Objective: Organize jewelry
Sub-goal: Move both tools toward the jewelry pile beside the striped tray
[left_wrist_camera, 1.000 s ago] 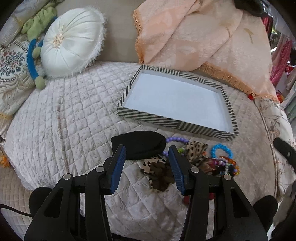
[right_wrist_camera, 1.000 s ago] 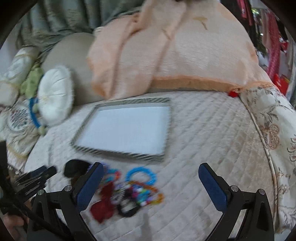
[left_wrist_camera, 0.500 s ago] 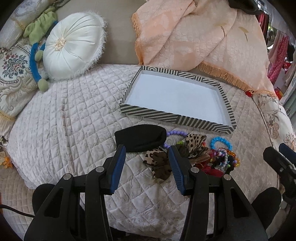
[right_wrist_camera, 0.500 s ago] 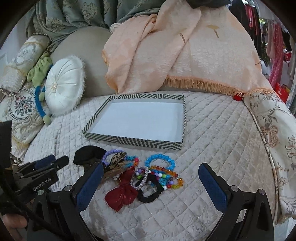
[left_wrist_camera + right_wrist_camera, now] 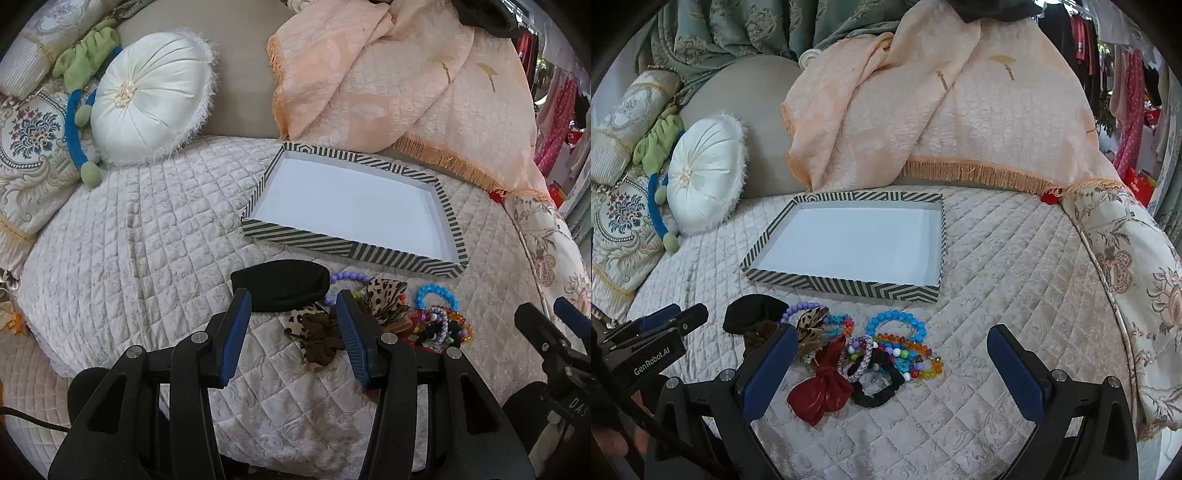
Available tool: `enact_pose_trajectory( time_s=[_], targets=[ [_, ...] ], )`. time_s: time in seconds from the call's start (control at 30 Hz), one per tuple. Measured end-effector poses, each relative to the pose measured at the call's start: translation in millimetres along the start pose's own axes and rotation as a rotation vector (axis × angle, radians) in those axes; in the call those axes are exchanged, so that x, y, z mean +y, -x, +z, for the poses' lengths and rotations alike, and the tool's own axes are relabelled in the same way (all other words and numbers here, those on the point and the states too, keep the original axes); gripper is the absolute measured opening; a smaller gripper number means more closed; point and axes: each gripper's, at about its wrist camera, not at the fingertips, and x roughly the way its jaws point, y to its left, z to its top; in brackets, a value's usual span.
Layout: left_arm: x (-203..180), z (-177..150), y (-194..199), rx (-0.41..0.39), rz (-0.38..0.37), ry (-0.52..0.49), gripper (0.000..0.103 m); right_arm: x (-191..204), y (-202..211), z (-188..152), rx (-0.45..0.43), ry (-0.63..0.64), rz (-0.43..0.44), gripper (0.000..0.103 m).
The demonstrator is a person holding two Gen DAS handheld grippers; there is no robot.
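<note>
I am working over a pale quilted bedspread (image 5: pixel 997 280) stitched in diamonds, with a peach fringed throw (image 5: pixel 960 110) heaped behind it and clothes hanging at the far right of the room. A round white pleated cushion (image 5: pixel 147 99) with a fuzzy edge leans at the left beside an embroidered floral pillow (image 5: pixel 29 147). Ahead lies the shallow rectangular tray (image 5: pixel 846 282) with black-and-white striped walls and a plain white floor, nothing in it. The jewelry sits in a loose heap on the quilt just in front of the tray's near wall: a black fabric scrunchie (image 5: pixel 280 284), a leopard-print bow (image 5: pixel 386 291), a purple bead bracelet (image 5: pixel 798 308), a sky-blue bead bracelet (image 5: pixel 897 323), a glossy red fabric bow (image 5: pixel 820 393), a black hair tie (image 5: pixel 882 387) and a tangle of multicoloured bead bracelets (image 5: pixel 905 356), many overlapping. My left gripper (image 5: pixel 293 306) hangs with its blue pads parted and holding nothing, low over the black scrunchie and a brown bow (image 5: pixel 317 328). My right gripper (image 5: pixel 892 341) is spread wide and bare, framing the beads and bows.
</note>
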Motion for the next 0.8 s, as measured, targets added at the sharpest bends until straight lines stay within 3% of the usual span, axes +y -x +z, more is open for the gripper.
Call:
enact_pose_trajectory(
  time_s=[0.8],
  targets=[
    [-1.5, 0.6, 15.5, -0.023, 0.028, -0.021, 0.048, 0.7, 9.4, -3.0, -0.001, -0.043, 0.017, 0.102]
  ],
)
